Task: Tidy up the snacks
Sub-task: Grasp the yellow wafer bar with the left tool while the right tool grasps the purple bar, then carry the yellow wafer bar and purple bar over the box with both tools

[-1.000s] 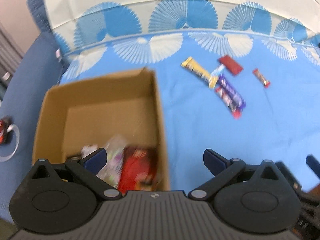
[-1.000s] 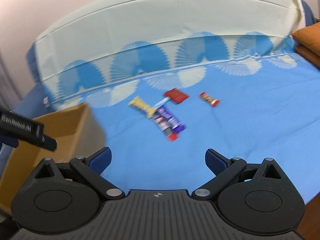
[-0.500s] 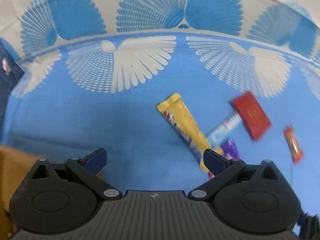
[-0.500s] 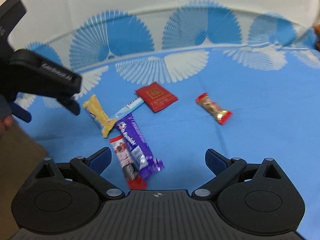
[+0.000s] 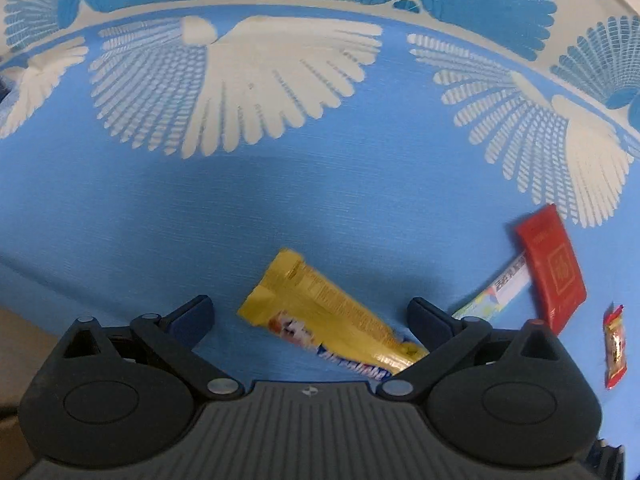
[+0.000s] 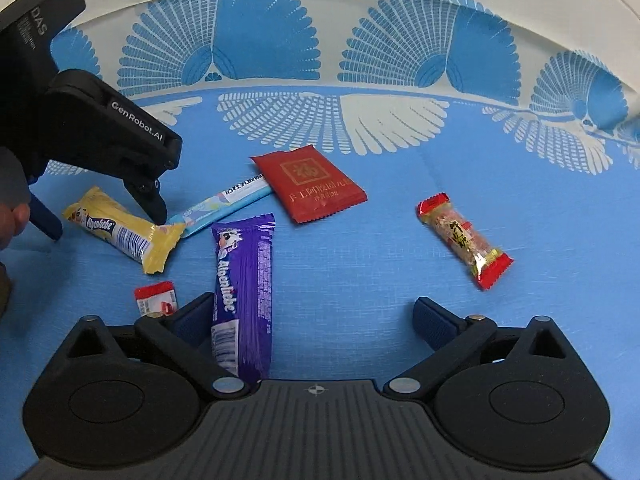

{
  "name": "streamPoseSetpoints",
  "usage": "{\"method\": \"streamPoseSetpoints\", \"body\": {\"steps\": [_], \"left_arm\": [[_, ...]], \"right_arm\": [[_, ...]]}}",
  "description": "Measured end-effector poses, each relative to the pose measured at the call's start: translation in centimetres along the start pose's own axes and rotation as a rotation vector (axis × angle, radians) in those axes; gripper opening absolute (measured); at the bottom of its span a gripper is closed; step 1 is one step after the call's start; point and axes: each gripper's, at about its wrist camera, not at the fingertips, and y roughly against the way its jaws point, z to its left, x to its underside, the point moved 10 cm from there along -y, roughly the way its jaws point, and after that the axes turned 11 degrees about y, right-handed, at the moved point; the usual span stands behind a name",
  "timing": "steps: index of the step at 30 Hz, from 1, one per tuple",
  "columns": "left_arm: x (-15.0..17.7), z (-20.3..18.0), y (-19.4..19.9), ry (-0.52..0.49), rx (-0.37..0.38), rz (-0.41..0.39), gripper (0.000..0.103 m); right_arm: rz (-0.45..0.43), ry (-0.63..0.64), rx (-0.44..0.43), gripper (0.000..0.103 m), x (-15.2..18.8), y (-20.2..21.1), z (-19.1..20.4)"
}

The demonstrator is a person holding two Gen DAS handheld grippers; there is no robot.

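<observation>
Your left gripper (image 5: pixel 310 316) stands wide with its jaws just closing in a little, straddling the yellow bar (image 5: pixel 328 318) that lies slanted on the blue cloth (image 5: pixel 280 200), its pads not pressing the wrapper. Beside that bar lie the thin light-blue stick (image 6: pixel 224 204) and the red sachet (image 6: pixel 310 182), while a small red-and-white packet (image 6: pixel 156 298) sits just left of your right gripper (image 6: pixel 314 320). That gripper is wide too, jaws just narrowing, with the purple bar (image 6: pixel 244 284) lying inside its left finger, untouched, and the red-ended candy (image 6: pixel 464 240) well off to the right.
</observation>
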Motion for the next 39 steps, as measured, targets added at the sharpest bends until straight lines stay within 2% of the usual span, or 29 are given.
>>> {"method": "streamPoseSetpoints", "body": {"steps": [1, 2, 3, 4, 6, 10, 13, 22, 25, 30, 39], "left_arm": [[0.2, 0.0, 0.6, 0.009, 0.011, -0.002, 0.073], [0.3, -0.2, 1.2, 0.006, 0.021, -0.009, 0.059], [0.5, -0.5, 1.8, -0.016, 0.036, -0.006, 0.031], [0.8, -0.9, 2.3, -0.029, 0.064, 0.009, 0.019], [1.3, -1.1, 3.4, -0.033, 0.097, 0.027, 0.015], [1.9, -0.7, 5.9, -0.072, 0.117, -0.009, 0.012], [2.8, -0.2, 8.5, -0.086, 0.140, -0.022, 0.012], [7.7, 3.9, 20.6, -0.152, 0.243, -0.095, 0.012], [10.2, 7.0, 24.8, -0.163, 0.261, -0.109, 0.012], [14.7, 14.2, 30.4, -0.155, 0.254, -0.138, 0.012], [21.6, 29.1, 35.3, -0.041, 0.203, -0.151, 0.012]], "right_arm": [[-0.009, 0.008, -0.009, 0.057, -0.1, 0.6, 0.5], [-0.011, 0.028, -0.024, 0.040, -0.2, 0.9, 1.0], [-0.003, 0.050, -0.027, 0.018, -0.2, 1.1, 1.6], [0.007, 0.067, -0.020, 0.017, -0.1, 1.4, 2.0], [0.018, 0.060, -0.021, 0.017, -0.1, 1.9, 2.2], [0.016, -0.025, -0.016, 0.017, -0.5, 4.5, 0.9], [0.000, -0.043, -0.003, 0.017, -0.7, 6.9, 0.3], [-0.072, -0.112, 0.002, 0.017, -0.8, 19.1, 0.9], [-0.098, -0.128, -0.033, 0.017, -0.5, 23.9, 2.9], [-0.128, -0.103, -0.123, 0.017, 0.1, 31.3, 7.6], [-0.118, -0.022, -0.339, 0.017, 2.7, 41.4, 18.1]]}}
